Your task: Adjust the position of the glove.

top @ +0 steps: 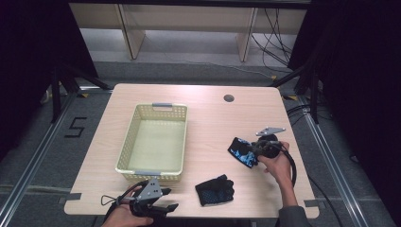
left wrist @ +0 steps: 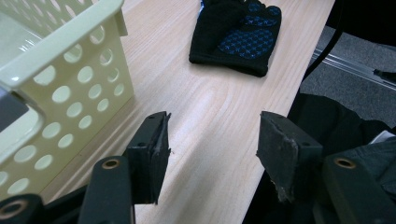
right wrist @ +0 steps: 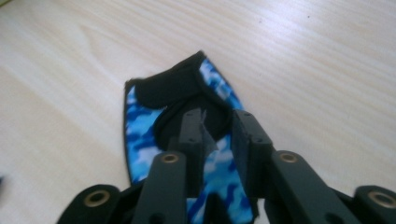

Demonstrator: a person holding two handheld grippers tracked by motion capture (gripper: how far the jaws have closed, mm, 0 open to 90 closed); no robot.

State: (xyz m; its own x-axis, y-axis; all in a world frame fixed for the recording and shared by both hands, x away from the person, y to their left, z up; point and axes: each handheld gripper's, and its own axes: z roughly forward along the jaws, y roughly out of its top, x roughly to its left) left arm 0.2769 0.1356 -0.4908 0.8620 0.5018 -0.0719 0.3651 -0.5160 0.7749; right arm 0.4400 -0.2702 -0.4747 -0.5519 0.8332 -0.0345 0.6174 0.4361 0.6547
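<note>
A blue camouflage glove (top: 241, 151) with a black cuff lies at the right of the wooden table (top: 213, 118). My right gripper (top: 253, 150) is over its near end. In the right gripper view the glove (right wrist: 144, 126) spreads out under my right gripper (right wrist: 217, 119), whose jaws stand a little apart with blue fabric showing in the gap, not pinched. A black glove (top: 215, 189) with a blue dotted palm rests near the front edge. My left gripper (top: 165, 201) hovers at the front edge by the basket, open and empty. The left gripper view has the black glove (left wrist: 238, 37) beyond my left gripper (left wrist: 212, 135).
A cream perforated basket (top: 125, 146) with nothing inside stands left of centre; its wall (left wrist: 70, 70) is close beside my left jaws. A cable hole (top: 229, 98) sits at the table's back. The table's front edge (left wrist: 280, 93) runs just right of the left gripper.
</note>
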